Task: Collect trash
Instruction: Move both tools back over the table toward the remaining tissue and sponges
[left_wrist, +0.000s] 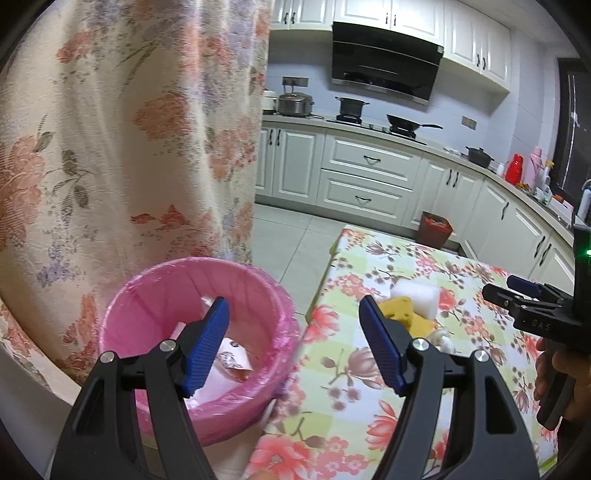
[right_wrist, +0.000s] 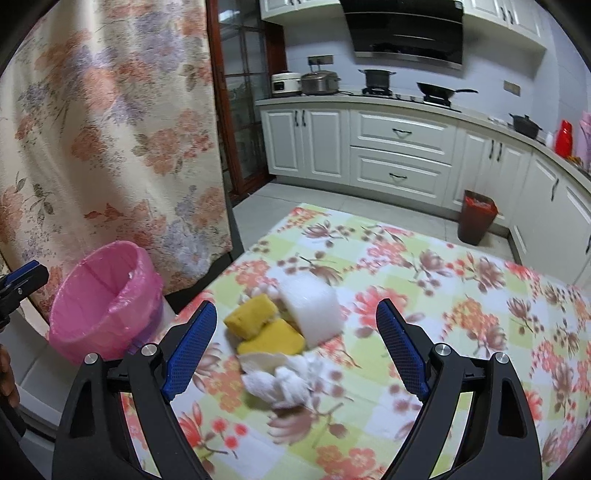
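A small bin with a pink liner (left_wrist: 199, 347) stands beside the table's left edge and holds paper scraps (left_wrist: 229, 360); it also shows in the right wrist view (right_wrist: 105, 301). On the floral tablecloth (right_wrist: 443, 332) lie yellow sponge pieces (right_wrist: 266, 330), a white foam block (right_wrist: 310, 308) and a crumpled white tissue (right_wrist: 280, 382). My left gripper (left_wrist: 295, 343) is open and empty, above the bin's right rim and the table edge. My right gripper (right_wrist: 295, 350) is open and empty, straddling the trash pile just above it. The sponge (left_wrist: 404, 314) and foam block (left_wrist: 417, 297) show in the left view.
A floral curtain (left_wrist: 129, 129) hangs behind the bin. A brown waste bin with a red liner (right_wrist: 476, 218) stands on the tiled floor by the white cabinets (right_wrist: 399, 155). Pots and a pan (right_wrist: 439, 90) sit on the far counter.
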